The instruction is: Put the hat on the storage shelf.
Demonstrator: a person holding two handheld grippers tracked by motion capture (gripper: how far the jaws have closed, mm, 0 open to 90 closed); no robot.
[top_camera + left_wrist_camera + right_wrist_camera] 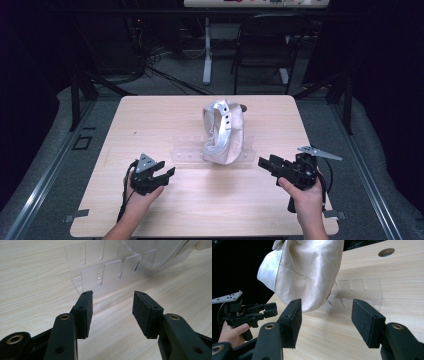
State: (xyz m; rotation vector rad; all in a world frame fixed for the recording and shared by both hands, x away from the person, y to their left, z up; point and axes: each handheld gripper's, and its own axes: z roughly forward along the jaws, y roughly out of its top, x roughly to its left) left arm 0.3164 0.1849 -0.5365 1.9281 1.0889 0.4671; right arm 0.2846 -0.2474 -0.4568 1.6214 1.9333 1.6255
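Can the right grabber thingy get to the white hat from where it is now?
Probably yes. The right gripper is open and points toward the white cap, which sits on a clear rack. Only bare table lies between them, and the left gripper is off to the other side.

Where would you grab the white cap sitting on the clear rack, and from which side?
Probably by the soft crown of the white cap on its right flank, coming from the right gripper. Its open jaws already face that bulging fabric, which hangs off the clear slotted rack and looks pinchable, unlike the rigid rack.
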